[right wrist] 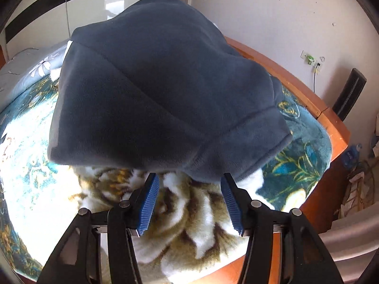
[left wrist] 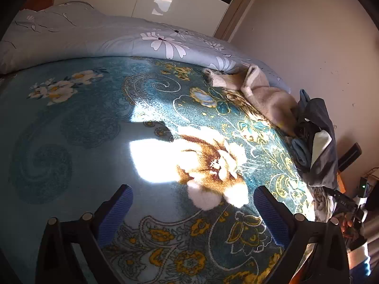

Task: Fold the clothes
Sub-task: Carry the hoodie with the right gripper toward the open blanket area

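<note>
left tongs [left wrist: 193, 203] spread | right tongs [right wrist: 189, 189] spread | navy fleece [right wrist: 165, 90] just ahead, perhaps touching

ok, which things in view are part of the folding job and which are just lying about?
Job:
- dark navy fleece garment, in front of the open right gripper
- beige knit garment
- heap of dark and blue clothes
- open left gripper

Lying about:
- teal floral plush blanket
- pale blue flowered quilt
- blue water bottle
</note>
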### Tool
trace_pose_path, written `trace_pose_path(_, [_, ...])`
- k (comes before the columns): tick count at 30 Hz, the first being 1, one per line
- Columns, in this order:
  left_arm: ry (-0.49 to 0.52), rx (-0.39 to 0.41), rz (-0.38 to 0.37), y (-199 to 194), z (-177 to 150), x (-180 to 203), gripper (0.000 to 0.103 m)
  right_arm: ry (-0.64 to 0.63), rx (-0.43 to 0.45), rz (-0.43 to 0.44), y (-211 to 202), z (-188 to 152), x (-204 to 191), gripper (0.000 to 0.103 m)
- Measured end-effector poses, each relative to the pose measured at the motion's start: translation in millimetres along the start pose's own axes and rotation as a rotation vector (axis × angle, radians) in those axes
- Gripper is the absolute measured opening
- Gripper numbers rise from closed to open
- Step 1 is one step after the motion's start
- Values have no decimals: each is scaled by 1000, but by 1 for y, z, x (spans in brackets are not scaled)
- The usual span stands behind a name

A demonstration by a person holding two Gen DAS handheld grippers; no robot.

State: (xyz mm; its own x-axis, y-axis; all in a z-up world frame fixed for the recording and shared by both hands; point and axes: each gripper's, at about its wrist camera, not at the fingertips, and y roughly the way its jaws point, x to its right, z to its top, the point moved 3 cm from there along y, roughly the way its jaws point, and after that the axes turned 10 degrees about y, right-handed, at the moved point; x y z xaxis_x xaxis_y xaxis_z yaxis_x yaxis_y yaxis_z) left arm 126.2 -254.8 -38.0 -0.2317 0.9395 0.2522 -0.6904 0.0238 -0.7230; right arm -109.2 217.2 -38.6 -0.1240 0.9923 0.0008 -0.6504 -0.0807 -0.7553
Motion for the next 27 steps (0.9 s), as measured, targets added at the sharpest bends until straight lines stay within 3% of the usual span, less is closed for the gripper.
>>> trace_pose_path(4, [-17, -6, 8, 4, 1, -4, 103, -14, 106, -51, -2, 26, -9, 56])
trace_pose_path(8, [-42, -14, 5, 9, 1, -8, 103, 31, 133, -53, 1, 42, -7, 55])
trace_pose_path(9, [-43, -16, 3, 10, 1, -7, 103, 56, 135, -32, 0, 46, -6, 45])
trace_pose_path(10, [-35, -16, 9, 9, 2, -6, 103, 85, 138, -8, -2, 49, -5, 25])
trace_pose_path(12, [-7, -3, 39, 4, 4, -3, 103, 142, 151, 40, -9, 56, -3, 10])
trace_pose_path(20, [95, 142, 239, -44, 15, 0, 103, 280, 314, 212, -93, 100, 3, 6])
trace_pose_path(27, [168, 235, 353, -85, 19, -12, 103, 253, 434, 312, -165, 138, -43, 6])
